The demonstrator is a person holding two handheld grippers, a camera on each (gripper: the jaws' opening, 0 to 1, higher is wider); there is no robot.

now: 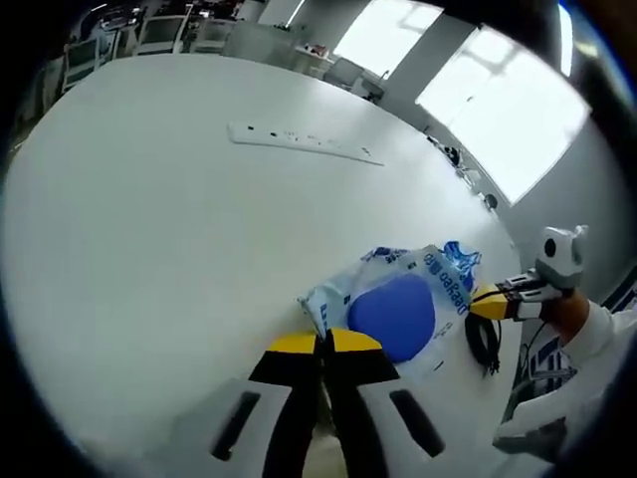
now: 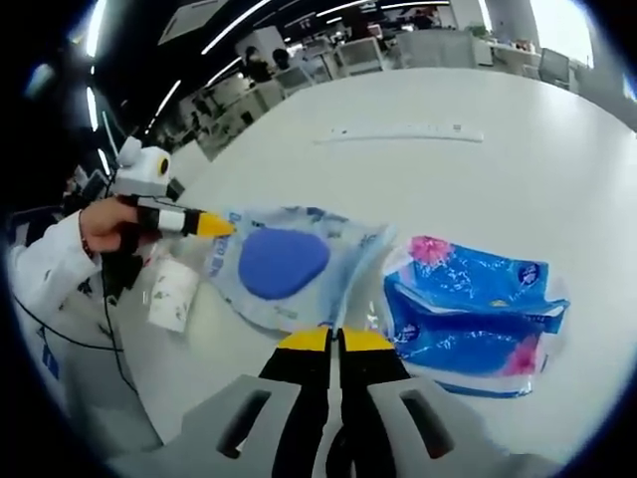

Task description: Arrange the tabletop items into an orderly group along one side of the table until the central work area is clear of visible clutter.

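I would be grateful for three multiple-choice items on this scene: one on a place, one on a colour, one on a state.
1. The power strip lies:
A. on the clear bag
B. farther across the table, apart from the bag
C. under the blue packet

2. The pad inside the clear bag is:
A. blue
B. red
C. green

3. On the right gripper, the fingers are:
A. spread wide
B. around the power strip
C. closed together

Answers:
1 B, bare white table separates the strip from the bag.
2 A, a blue oval shows through the film.
3 C, the yellow tips meet with no gap at the bag's edge.
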